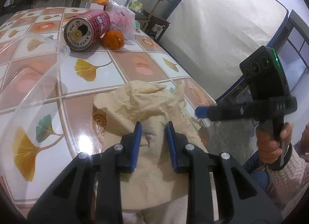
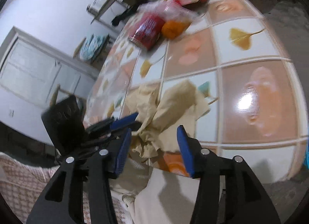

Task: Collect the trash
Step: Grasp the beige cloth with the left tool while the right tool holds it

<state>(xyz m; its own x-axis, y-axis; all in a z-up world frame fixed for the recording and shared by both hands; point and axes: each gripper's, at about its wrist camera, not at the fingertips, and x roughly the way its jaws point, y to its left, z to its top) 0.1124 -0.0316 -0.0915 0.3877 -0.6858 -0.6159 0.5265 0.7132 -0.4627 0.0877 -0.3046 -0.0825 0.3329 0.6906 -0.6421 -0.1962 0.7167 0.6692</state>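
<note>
Left wrist view: left gripper (image 1: pixel 153 127) sits narrow over the crumpled beige paper (image 1: pixel 146 104) at the table's (image 1: pixel 119 63) near edge, paper between the pads, but actual pinch can't be told. The pink can (image 1: pixel 87 29) and orange peel (image 1: pixel 113 39) lie toward the far edge. Right wrist view, blurred: right gripper (image 2: pixel 154 137) gapes about half open, pads clear of the same paper (image 2: pixel 173 98).

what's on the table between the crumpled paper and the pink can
Nothing: in the left wrist view, only bare patterned tabletop lies between the crumpled paper and the pink can. An orange rests beside the can, off that line.
</note>
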